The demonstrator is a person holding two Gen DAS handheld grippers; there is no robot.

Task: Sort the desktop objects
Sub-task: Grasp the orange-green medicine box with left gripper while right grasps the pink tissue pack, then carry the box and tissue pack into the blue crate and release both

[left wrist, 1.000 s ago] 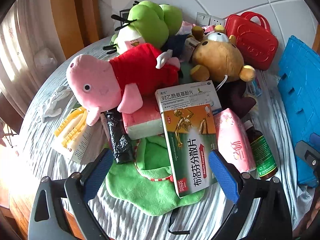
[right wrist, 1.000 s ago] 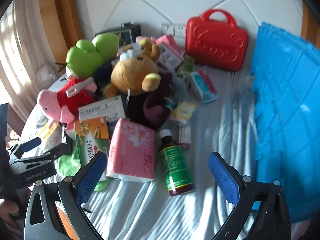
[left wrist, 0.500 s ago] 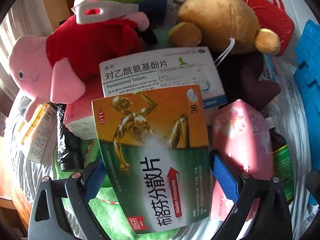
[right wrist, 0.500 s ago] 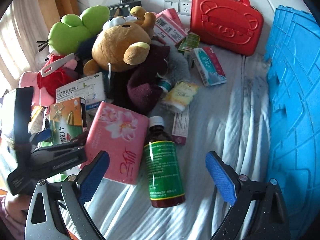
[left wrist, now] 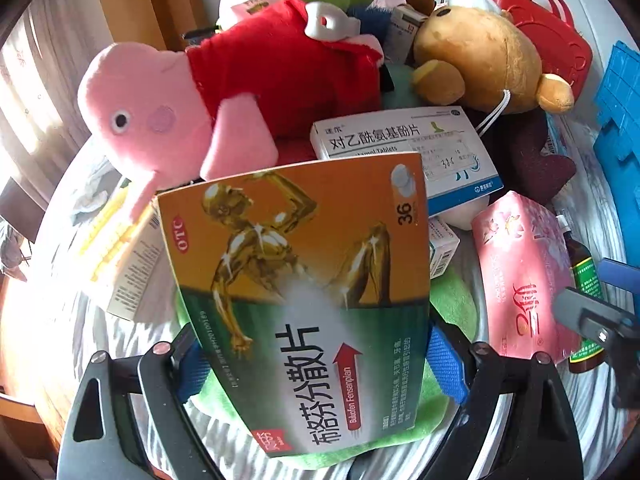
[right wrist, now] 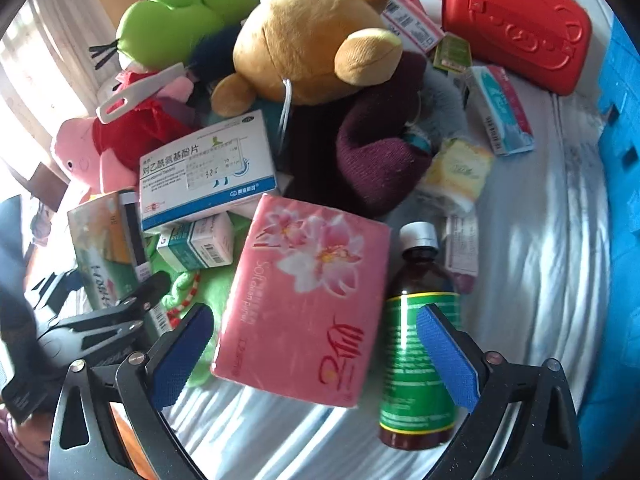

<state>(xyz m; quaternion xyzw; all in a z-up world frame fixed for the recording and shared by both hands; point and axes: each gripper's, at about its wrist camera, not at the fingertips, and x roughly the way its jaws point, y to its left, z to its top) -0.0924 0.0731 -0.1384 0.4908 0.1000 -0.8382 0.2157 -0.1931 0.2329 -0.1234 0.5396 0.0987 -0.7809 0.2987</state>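
My left gripper (left wrist: 316, 360) is shut on the orange and green medicine box (left wrist: 304, 300) and holds it tilted above the green cloth (left wrist: 452, 300). The box also shows in the right wrist view (right wrist: 106, 248), at the left, with the left gripper (right wrist: 100, 320) on it. My right gripper (right wrist: 312, 356) is open, with the pink tissue pack (right wrist: 308, 308) and the brown medicine bottle (right wrist: 420, 344) lying between its fingers. A white and blue tablet box (left wrist: 420, 152) lies behind, against the pink pig plush (left wrist: 168, 112) and brown bear plush (left wrist: 480, 52).
A green frog plush (right wrist: 172, 16), a red case (right wrist: 516, 28) and small packets (right wrist: 500, 108) lie at the back of the striped cloth. A blue crate (right wrist: 624, 160) stands along the right. A small teal box (right wrist: 196, 246) lies beside the tissue pack.
My left gripper has closed on the orange and green box and lifted it off the pile. My right gripper has moved forward over the tissue pack and bottle.
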